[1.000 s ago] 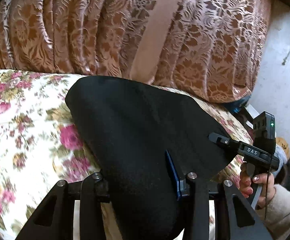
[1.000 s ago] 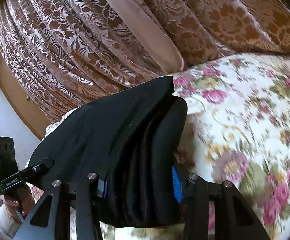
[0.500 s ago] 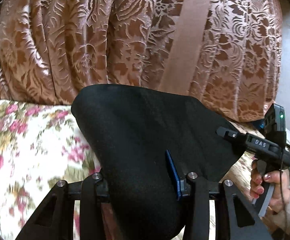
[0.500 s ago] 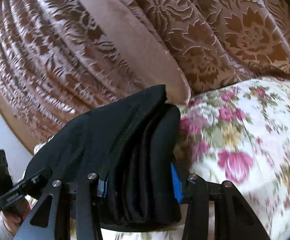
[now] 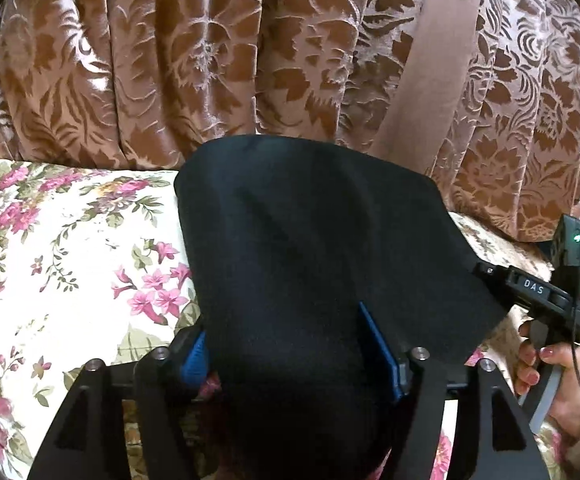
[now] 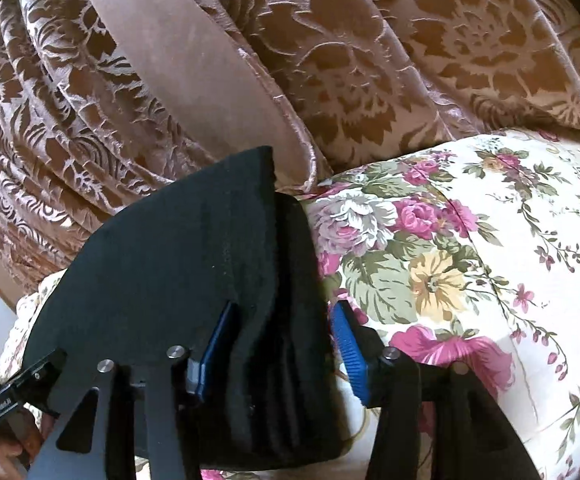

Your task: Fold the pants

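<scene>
Both tongs have carried the black pants [image 5: 318, 248] toward the brown curtain [image 5: 209, 60]. The left tongs [image 5: 294, 354] and right tongs [image 6: 275, 354] are spreading, the cloth between their loosened pads. Folded into a thick dark bundle, the pants lie on the floral bed [image 6: 470, 260], long axis running between the tongs.

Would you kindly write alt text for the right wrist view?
Folded black pants lie on a floral bedspread between the opening jaws of the right hand-held gripper. A brown patterned curtain hangs behind.
</scene>
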`<state>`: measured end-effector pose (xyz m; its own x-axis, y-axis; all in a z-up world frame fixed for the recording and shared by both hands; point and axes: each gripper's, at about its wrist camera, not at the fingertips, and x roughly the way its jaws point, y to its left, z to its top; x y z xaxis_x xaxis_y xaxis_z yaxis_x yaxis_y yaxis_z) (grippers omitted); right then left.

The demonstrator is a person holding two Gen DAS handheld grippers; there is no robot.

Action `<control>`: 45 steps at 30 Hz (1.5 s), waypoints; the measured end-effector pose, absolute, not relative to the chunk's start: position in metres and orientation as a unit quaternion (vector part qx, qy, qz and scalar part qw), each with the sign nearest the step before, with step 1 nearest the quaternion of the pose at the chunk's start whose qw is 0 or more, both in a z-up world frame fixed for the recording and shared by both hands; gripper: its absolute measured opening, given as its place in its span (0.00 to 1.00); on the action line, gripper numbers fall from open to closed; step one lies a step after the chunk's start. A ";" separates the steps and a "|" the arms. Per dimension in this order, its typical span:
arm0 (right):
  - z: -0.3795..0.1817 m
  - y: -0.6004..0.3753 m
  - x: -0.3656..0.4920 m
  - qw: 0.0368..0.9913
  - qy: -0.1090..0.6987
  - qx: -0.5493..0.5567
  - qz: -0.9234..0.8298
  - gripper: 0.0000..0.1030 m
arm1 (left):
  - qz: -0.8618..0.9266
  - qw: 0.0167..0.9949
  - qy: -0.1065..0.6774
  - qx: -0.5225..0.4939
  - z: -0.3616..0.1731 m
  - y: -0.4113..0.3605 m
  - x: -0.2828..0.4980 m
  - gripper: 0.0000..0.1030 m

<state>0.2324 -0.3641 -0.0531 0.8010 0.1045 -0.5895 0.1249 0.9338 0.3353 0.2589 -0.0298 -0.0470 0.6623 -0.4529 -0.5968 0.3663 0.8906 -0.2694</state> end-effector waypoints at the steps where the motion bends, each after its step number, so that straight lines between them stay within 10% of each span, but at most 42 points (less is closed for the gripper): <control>1: -0.054 -0.363 0.232 0.933 0.313 0.177 -0.012 0.54 | -0.221 0.912 0.341 -0.058 -0.047 -0.032 0.257 0.71; 24: -0.020 -0.307 0.158 0.952 0.276 0.084 -0.099 0.61 | -0.077 0.958 0.275 0.038 -0.021 -0.042 0.158 0.99; 45: -0.027 -0.216 0.052 0.960 0.263 0.012 -0.089 0.70 | -0.054 0.968 0.245 -0.007 -0.023 -0.019 0.081 0.98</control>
<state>0.0520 -0.2160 -0.0268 0.8453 -0.1649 -0.5082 0.1778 0.9838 -0.0235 0.0814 -0.0186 -0.0229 0.8739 -0.1081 -0.4739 0.1008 0.9941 -0.0408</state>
